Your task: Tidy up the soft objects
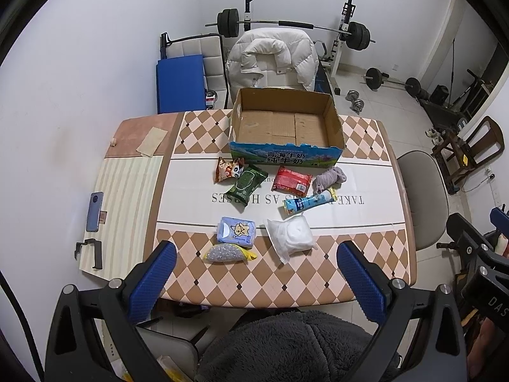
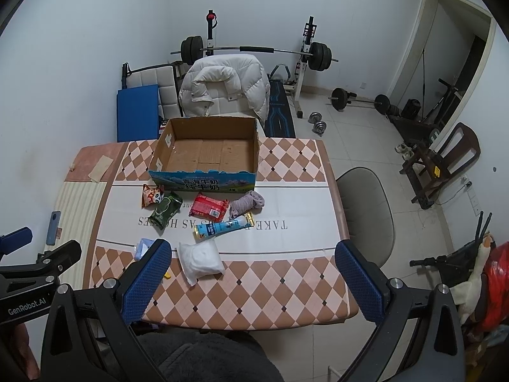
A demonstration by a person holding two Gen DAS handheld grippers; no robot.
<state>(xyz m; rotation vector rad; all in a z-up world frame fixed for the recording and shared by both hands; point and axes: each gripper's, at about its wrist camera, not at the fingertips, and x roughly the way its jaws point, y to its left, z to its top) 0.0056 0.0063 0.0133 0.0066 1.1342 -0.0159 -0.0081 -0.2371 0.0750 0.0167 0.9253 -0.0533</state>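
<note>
An open, empty cardboard box (image 1: 286,124) (image 2: 206,156) stands at the table's far side. In front of it lie soft packs: an orange snack bag (image 1: 226,169), a green pack (image 1: 245,184), a red pack (image 1: 292,179), a purple cloth (image 1: 329,178), a blue tube (image 1: 310,203), a blue tissue pack (image 1: 237,230), a white bag (image 1: 291,232) (image 2: 200,258) and a grey-yellow bag (image 1: 224,253). My left gripper (image 1: 257,281) and right gripper (image 2: 254,281) are open and empty, held above the table's near edge.
A phone (image 1: 94,211) and a black clip (image 1: 89,253) lie on the table's left strip. A grey chair (image 1: 424,197) stands to the right. A chair with a white jacket (image 1: 273,57) and a barbell rack stand behind the table.
</note>
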